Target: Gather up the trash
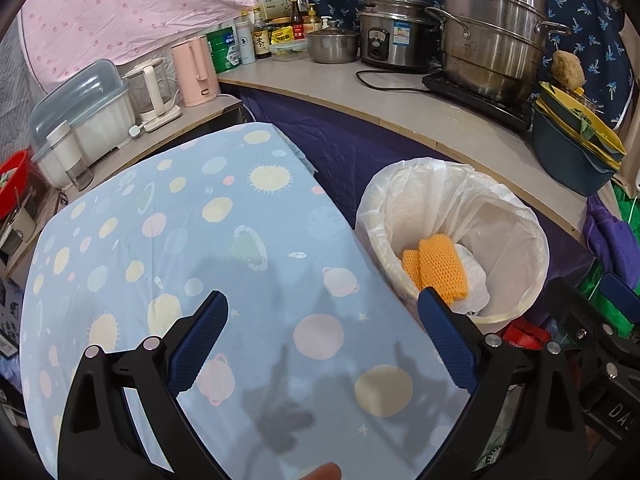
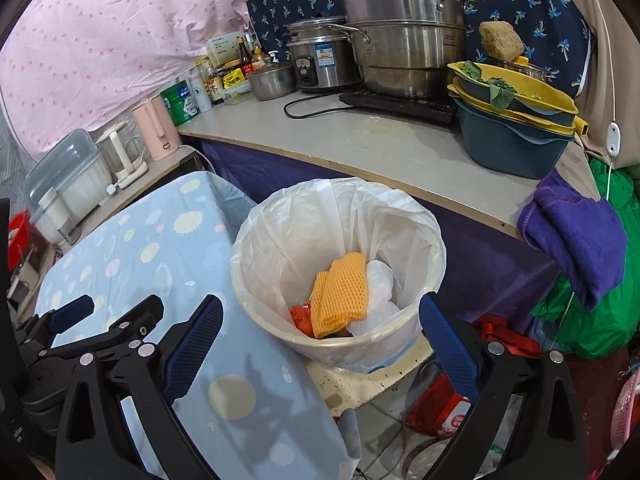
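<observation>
A round bin (image 2: 240, 264) lined with a white plastic bag stands beside the table. Inside it lie an orange foam net (image 2: 340, 292), crumpled white paper (image 2: 376, 296) and a red wrapper (image 2: 302, 316). My right gripper (image 2: 320, 300) hangs open just above the bin's near rim, with nothing between its fingers. My left gripper (image 1: 323, 296) is open and empty over the table's blue planet-print cloth (image 1: 180, 240). In the left wrist view the bin (image 1: 536, 240) and the foam net (image 1: 440, 268) sit to its right. The two grippers are side by side.
A curved counter (image 2: 360, 140) behind the bin holds a steel steamer pot (image 2: 404, 32), a rice cooker (image 2: 316, 60), stacked yellow and blue basins (image 2: 512, 120) and bottles. A purple towel (image 2: 576, 236) hangs at right. Red packaging (image 2: 440, 412) lies on the floor. A kettle and dish rack (image 1: 80, 120) stand at left.
</observation>
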`<state>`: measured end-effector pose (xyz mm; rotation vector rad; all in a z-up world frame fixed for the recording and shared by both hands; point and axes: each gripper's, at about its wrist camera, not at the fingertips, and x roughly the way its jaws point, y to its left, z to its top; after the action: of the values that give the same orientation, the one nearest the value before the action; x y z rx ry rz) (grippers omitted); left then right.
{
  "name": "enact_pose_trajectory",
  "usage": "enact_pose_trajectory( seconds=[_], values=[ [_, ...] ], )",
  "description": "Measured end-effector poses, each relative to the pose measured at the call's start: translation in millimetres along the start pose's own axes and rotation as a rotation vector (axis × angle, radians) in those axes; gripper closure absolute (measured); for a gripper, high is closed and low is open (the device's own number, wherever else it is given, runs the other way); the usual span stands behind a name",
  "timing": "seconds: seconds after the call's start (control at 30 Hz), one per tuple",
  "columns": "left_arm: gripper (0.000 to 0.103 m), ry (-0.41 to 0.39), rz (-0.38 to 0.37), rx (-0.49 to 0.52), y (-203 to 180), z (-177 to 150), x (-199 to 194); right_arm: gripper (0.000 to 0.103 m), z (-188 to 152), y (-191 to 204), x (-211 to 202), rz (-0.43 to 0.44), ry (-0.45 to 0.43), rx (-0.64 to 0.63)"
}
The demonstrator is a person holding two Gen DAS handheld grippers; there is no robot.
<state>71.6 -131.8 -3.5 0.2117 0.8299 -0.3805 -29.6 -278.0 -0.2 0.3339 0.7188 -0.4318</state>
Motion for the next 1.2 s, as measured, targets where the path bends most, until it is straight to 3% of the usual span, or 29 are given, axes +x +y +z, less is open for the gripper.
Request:
enact_pose_trajectory(
  seconds=[1.2],
  values=[
    [0.011, 0.046, 0.058, 0.000, 6.3, -20.1, 4.3, 0.008, -20.5, 4.6, 6.9, -0.022, 0.038, -0.020]
  ],
)
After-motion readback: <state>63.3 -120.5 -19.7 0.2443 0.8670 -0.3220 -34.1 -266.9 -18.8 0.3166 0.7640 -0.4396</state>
